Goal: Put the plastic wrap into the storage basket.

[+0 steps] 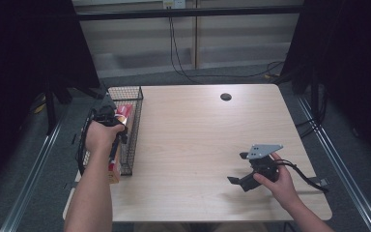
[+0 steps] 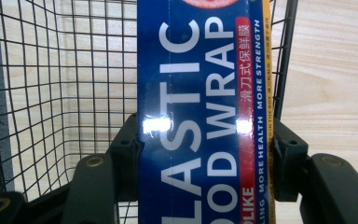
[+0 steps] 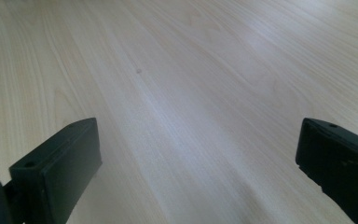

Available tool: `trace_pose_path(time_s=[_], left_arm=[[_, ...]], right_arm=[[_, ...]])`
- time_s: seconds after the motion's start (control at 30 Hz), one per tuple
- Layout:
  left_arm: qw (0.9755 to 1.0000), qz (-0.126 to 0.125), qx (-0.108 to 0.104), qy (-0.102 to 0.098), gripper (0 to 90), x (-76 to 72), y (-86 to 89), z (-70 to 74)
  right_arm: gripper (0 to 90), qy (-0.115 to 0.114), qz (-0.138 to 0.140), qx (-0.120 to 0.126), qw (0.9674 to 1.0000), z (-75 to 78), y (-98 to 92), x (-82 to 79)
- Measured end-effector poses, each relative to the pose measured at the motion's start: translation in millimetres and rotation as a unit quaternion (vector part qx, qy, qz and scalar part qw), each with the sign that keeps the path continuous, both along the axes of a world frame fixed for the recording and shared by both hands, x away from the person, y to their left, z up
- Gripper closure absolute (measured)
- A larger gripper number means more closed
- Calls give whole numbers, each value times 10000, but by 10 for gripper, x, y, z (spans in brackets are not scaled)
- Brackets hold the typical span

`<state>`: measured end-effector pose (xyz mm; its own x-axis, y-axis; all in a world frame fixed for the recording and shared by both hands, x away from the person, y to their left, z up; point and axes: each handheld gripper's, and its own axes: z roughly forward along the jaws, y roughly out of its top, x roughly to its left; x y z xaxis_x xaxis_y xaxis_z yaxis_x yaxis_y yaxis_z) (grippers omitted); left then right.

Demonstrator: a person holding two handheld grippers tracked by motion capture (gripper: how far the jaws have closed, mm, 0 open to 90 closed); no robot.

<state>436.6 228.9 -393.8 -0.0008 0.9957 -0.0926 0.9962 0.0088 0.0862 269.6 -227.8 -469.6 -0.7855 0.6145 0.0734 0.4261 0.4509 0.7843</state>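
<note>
Working at a pale wood table (image 1: 198, 145) with a round cable hole (image 1: 225, 96), we note dark curtains either side and grey floor beyond. Our left gripper (image 2: 205, 154) clamps a blue plastic wrap box (image 2: 200, 107) inside the wire basket (image 1: 134, 99) at the table's left edge. Our right gripper (image 3: 198, 163) hovers over bare wood, jaws wide apart.
</note>
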Motion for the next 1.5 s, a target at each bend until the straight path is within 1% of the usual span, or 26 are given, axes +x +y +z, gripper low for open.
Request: trace_pose_path(time_s=[0.03,0.07,0.1,0.27,0.3,0.53,0.57,0.6,0.7,0.73,0.8,0.87,0.9,1.03,1.07,1.1,1.13,1.17,1.23,1.27,1.3,1.33,1.4,1.43,1.47,1.5], left_arm=[[10000,-73,29,43,427,7,11,-2],[10000,-34,-24,41,427,7,9,-12],[10000,48,-9,19,427,9,1,-19],[10000,26,-42,37,427,14,24,-22],[10000,63,-52,37,426,14,21,-23],[10000,26,43,-27,424,17,11,-35],[10000,73,-7,-19,423,16,2,-36],[10000,25,25,20,422,19,3,-30],[10000,15,65,-5,418,20,-8,-33],[10000,-35,71,27,416,18,-4,-28],[10000,23,73,-18,412,15,-5,-34],[10000,5,71,-11,409,15,-2,-33],[9999,-6,93,-52,408,11,-4,-38],[10000,20,65,-62,401,-1,-16,-37],[10000,-10,61,-55,399,-1,-9,-34],[10000,13,36,-72,395,-4,-14,-37],[9999,-35,42,-95,389,-5,-9,-38],[9999,-24,31,-128,386,-11,-14,-38],[9999,-64,36,-147,379,-15,-12,-34],[9999,-74,11,-125,376,-18,-8,-25],[9998,-38,-14,-177,368,-20,-4,-26],[9998,-29,17,-181,350,-22,4,-16],[9998,29,-38,-204,333,-31,28,3],[9998,4,-59,-176,324,-34,40,14],[9998,32,-52,-197,315,-41,43,18],[9996,57,-31,-290,310,-52,40,6]], right_arm=[[0,-5,-1,-1,10000,1,-1,0],[0,-8,-4,7,10000,2,-3,0],[0,5,2,17,10000,5,-7,1],[0,11,-14,11,10000,-1,-7,2],[0,17,-12,13,10000,-1,-7,2],[0,-4,-21,14,10000,2,-9,2],[0,9,-6,17,10000,1,-8,3],[0,6,-13,10,10000,-1,-7,3],[0,4,-19,0,10000,-2,-7,6],[0,3,-10,9,10000,-4,-6,9],[0,21,-22,-4,10000,-3,-5,11],[0,49,0,27,10000,-5,-2,16],[0,41,-10,21,10000,-7,0,15],[0,20,12,21,10000,-3,1,19],[0,20,7,26,10000,-2,1,17],[0,17,4,19,10000,0,-1,16],[0,17,7,22,10000,1,-2,17],[0,2,3,4,10000,3,-4,20],[0,18,7,46,10000,2,0,27],[0,15,5,42,10000,1,1,30],[0,14,19,30,10000,-4,3,36],[0,14,33,28,10000,-6,4,40],[0,34,25,24,10000,-6,7,36],[0,34,25,21,10000,-6,7,35],[0,23,28,18,10000,-6,7,35],[0,19,30,18,10000,-5,5,35]])
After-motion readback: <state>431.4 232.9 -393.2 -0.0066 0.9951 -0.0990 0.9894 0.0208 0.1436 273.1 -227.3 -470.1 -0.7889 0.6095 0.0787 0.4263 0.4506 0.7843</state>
